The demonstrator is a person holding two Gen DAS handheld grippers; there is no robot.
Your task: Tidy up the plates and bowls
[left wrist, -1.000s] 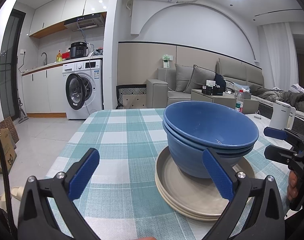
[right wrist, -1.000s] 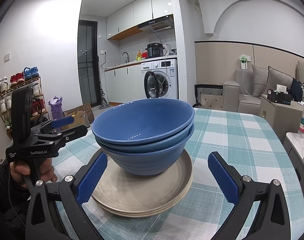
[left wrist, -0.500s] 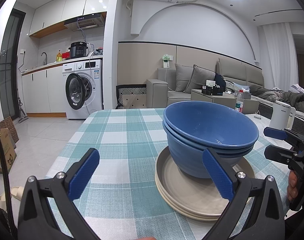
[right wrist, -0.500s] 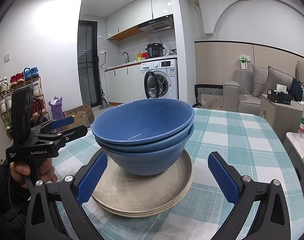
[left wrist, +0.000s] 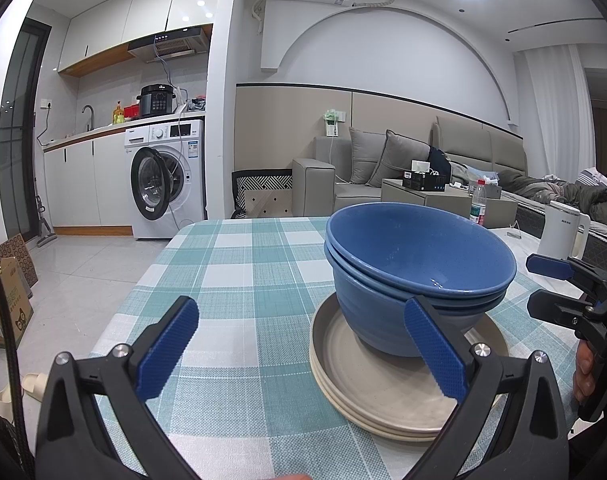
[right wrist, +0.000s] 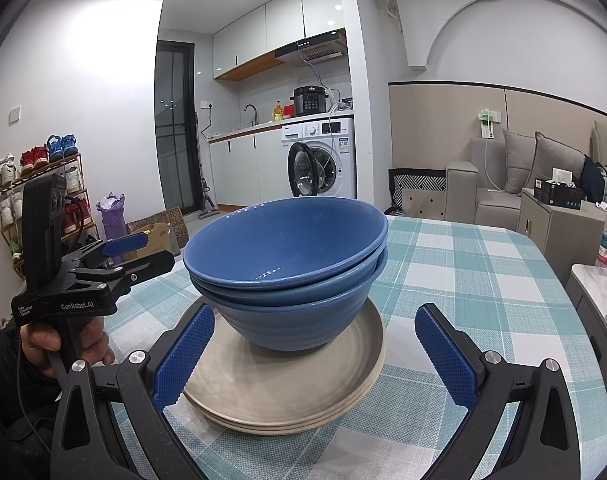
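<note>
Three round blue bowls (right wrist: 287,276) sit nested one inside the other. They rest on a small pile of flat beige plates (right wrist: 303,392). The pile stands on a table with a teal and white checked cloth (right wrist: 463,280). In the right wrist view it is in the middle, a bit toward 6 o'clock. In the left wrist view it is over at about 4 o'clock.

The left gripper (left wrist: 299,348) has its blue pads spread wide apart and holds nothing. One pad is in front of the bowls, but I cannot tell if it touches them. The right gripper (right wrist: 315,356) is spread wide too, and it holds nothing. Its pads stand on either side of the pile, near the plates.

The bowls and plates look hard and smooth. I think they could be slippery and might chip or break if dropped. The whole pile is likely heavy. A good place to hold a bowl is its rim, with one pad inside and one outside. A plate is best pinched at its edge.

The other gripper's black body says "GenRobot.AI" (right wrist: 77,306), with tiny words beside it that look like "Data Acquisition System". A white kettle (left wrist: 561,232) at 3 o'clock has writing too small to read.
</note>
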